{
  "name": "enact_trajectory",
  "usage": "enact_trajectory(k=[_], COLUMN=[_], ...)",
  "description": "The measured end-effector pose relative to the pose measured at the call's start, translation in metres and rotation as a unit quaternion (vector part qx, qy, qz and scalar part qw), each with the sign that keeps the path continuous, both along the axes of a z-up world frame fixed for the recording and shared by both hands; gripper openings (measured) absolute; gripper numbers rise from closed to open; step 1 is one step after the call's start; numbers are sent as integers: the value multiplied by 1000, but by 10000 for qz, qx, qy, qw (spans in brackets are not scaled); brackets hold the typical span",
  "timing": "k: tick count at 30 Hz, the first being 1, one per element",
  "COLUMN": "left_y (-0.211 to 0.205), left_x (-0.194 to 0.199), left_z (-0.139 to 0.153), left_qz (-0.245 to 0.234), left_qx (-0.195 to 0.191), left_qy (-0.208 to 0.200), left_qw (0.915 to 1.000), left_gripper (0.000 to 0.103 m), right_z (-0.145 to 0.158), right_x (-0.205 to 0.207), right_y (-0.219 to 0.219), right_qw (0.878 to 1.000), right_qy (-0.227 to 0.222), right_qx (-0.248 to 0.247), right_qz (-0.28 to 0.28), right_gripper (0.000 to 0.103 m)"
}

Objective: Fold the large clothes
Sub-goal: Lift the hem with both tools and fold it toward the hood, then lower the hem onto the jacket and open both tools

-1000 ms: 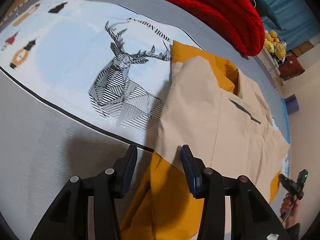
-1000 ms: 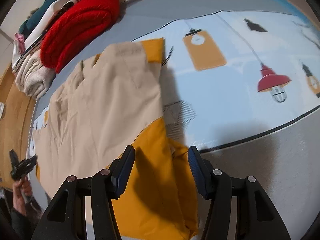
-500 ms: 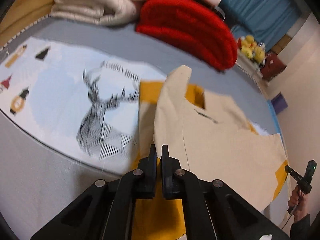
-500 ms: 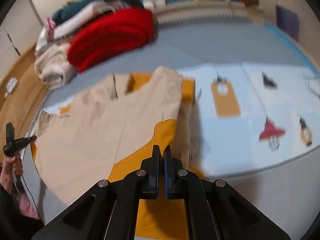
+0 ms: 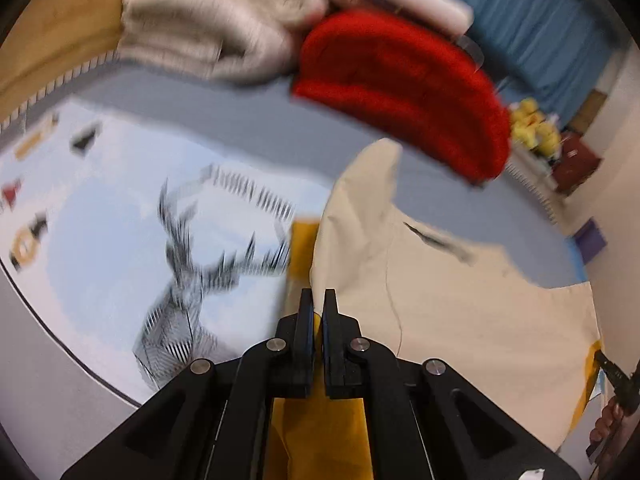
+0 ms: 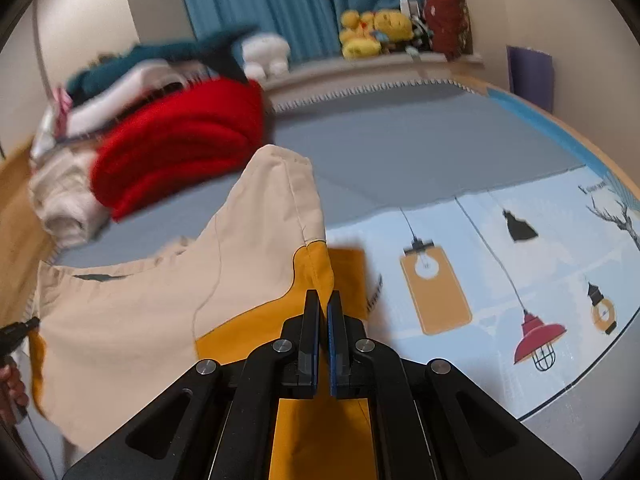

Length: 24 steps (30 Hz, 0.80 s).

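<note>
A large beige and mustard-yellow garment (image 5: 460, 304) lies on the bed, and it also shows in the right wrist view (image 6: 152, 312). My left gripper (image 5: 319, 300) is shut on the garment's edge where yellow meets beige and holds it lifted. My right gripper (image 6: 323, 300) is shut on another part of the same edge, with the yellow fabric (image 6: 316, 268) rising in a fold from its tips. The garment's far part drapes back down onto the grey bedspread (image 6: 400, 148).
A red folded blanket (image 5: 404, 88) and a beige folded pile (image 5: 216, 36) lie at the far side of the bed. A printed light-blue sheet (image 6: 500, 264) with lamps and a deer (image 5: 188, 280) covers the near part. Plush toys (image 6: 372, 32) sit on a ledge by blue curtains.
Both grippers went from open over the garment's edge to shut on it. They have since lifted the edge up and toward the far side; the views tilted up.
</note>
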State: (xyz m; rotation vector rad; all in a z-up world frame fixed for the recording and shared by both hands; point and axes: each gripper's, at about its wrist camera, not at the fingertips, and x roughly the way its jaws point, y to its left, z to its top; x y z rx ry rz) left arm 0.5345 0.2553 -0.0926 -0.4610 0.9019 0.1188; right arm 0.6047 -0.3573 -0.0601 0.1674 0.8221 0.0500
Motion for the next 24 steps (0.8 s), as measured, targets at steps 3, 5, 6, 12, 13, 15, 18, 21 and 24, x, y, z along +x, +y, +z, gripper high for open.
enact_trajectory(k=[3, 5, 6, 12, 13, 15, 18, 21, 24], left_y=[-3, -6, -6, -1, 0, -2, -2, -6, -29], left_x=[3, 6, 7, 7, 9, 11, 1, -14, -22], left_z=[-26, -22, -15, -3, -7, -10, 6, 16, 15], left_qz=[-67, -145, -135, 102, 100, 81, 204, 26, -731], left_qx=[14, 184, 229, 75, 12, 21, 299, 175, -164], left_qy=[305, 247, 117, -261, -161, 141, 208, 136, 203], left_qw=[9995, 9994, 9996, 9996, 9998, 9999, 9991, 9998, 9970], left_gripper=[2, 2, 2, 6, 7, 10, 30, 32, 32], right_z=[-37, -47, -45, -22, -29, -46, -55, -58, -67], right_x=[10, 11, 12, 13, 16, 19, 17, 10, 2], right_y=[1, 1, 1, 3, 2, -4, -13, -20, -25], right_qw=[9982, 9975, 9978, 9994, 9990, 9968, 9941, 9908, 9854], right_qy=[572, 667, 608, 90, 279, 742, 1031, 1259, 1593], right_qx=[-159, -242, -263, -318, -327, -149, 163, 404, 560], right_qz=[-47, -40, -39, -65, -129, -257, -308, -296, -233], right_gripper=[3, 3, 3, 3, 4, 8, 19, 46, 53])
